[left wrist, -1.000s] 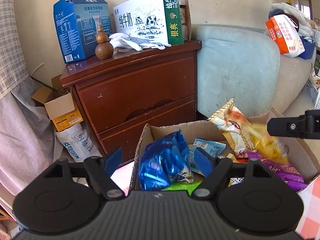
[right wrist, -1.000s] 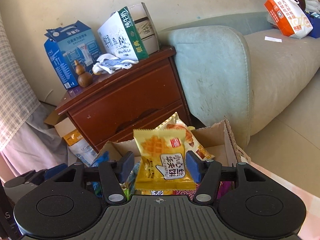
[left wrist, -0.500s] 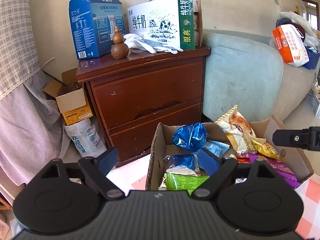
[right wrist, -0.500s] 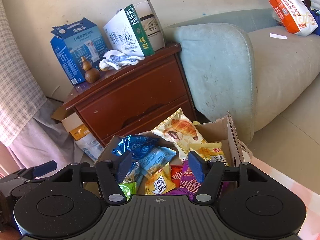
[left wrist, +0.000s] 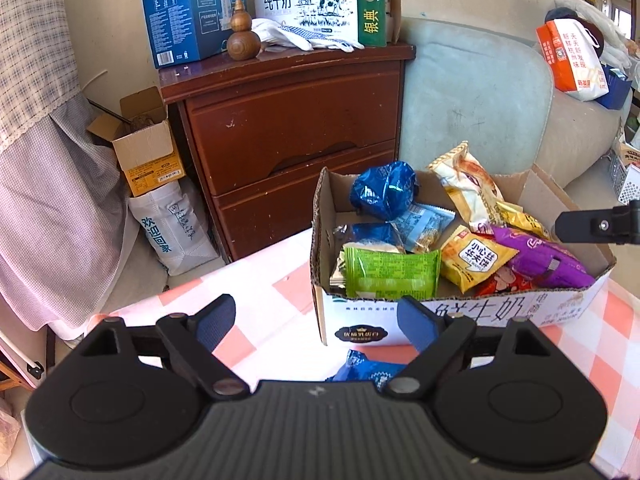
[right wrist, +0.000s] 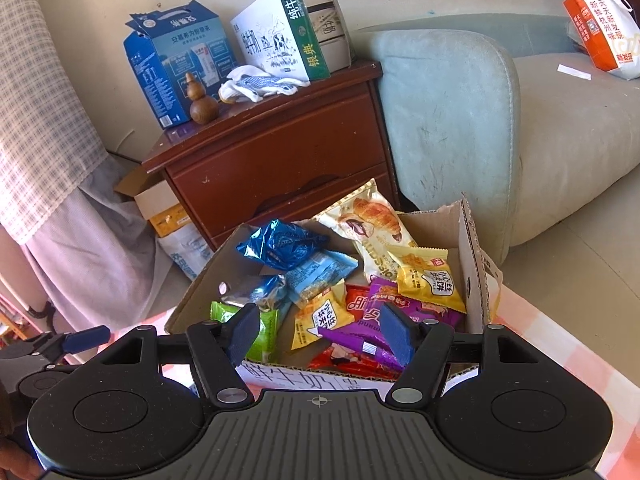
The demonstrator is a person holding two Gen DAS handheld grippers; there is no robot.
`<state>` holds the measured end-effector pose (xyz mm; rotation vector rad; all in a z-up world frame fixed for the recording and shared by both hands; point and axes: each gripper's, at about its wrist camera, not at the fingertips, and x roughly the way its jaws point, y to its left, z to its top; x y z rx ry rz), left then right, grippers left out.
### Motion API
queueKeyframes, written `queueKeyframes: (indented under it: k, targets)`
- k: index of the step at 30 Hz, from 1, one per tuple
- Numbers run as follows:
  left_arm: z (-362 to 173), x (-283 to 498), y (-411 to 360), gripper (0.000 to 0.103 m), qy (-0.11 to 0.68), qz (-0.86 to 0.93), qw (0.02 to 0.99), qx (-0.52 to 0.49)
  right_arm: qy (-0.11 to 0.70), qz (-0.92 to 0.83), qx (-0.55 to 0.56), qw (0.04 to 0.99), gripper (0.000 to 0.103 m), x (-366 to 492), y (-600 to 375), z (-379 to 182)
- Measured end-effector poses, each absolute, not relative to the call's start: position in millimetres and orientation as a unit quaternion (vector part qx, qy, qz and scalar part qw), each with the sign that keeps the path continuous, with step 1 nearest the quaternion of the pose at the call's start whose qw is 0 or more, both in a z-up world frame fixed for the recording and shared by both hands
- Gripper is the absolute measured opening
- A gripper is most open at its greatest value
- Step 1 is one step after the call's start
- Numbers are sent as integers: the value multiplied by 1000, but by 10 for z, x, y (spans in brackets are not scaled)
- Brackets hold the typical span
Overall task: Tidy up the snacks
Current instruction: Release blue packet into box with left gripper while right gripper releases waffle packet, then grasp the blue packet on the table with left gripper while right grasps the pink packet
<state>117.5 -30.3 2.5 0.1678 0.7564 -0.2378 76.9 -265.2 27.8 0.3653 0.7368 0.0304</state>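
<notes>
A: Nearest the left gripper [left wrist: 316, 322], a crinkled blue foil snack packet [left wrist: 366, 368] lies on the pink-and-white checked tablecloth [left wrist: 260, 280], just in front of the box and partly hidden under the gripper body. The jaws stand wide apart and hold nothing. I judge that packet to be the next pick.

B: Then tip the fingers down over it, one pad on each side, and close gently; foil like that probably slides and crumples. The right gripper [right wrist: 320, 334]?

A: Its jaws are opening with nothing between them, hovering over the near wall of the open cardboard box with white printed sides [left wrist: 460, 312]. The box already holds the other snacks: a green wrapper [left wrist: 390, 274], yellow waffle packets [right wrist: 430, 282], a purple wrapper [left wrist: 548, 260], a blue foil bag [right wrist: 280, 244] and a croissant pack [right wrist: 370, 224] leaning on the far wall.

B: So the pile sits near the rim. Lift the packet clear of the front wall before moving it in, or it could catch on the cardboard edge.

A: The free space seems to be the left rear corner, by the blue bag. Left of the box the cloth lies bare up to the table edge, so approach from there.

B: Beyond that edge?

A: A dark red wooden nightstand [left wrist: 292, 120] and a pale blue-grey sofa [right wrist: 460, 120], both well apart from the box.
</notes>
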Motion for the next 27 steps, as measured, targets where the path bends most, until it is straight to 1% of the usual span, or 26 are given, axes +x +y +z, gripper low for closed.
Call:
queueKeyframes:
  k: [7, 9, 14, 23, 26, 27]
  targets:
    - [-118, 1040, -253, 88, 384, -157, 905, 91, 392, 28, 165, 904, 67, 623, -2676, 196]
    - [-150, 1023, -260, 88, 388, -174, 901, 90, 399, 27, 154, 903, 69, 589, -2669, 175]
    - [-274, 1020, -311, 88, 398, -198, 891, 91, 423, 32, 150, 893, 70, 543, -2643, 98]
    - [-491, 1091, -439, 88, 412, -193, 885, 103, 453, 48, 153, 877, 70, 524, -2572, -19]
    - [-541, 1102, -443, 85, 414, -184, 885, 106, 463, 53, 152, 872, 70, 528, -2536, -66]
    - [-548, 1105, -433, 80, 414, -183, 886, 103, 466, 55, 153, 869, 70, 526, -2528, -83]
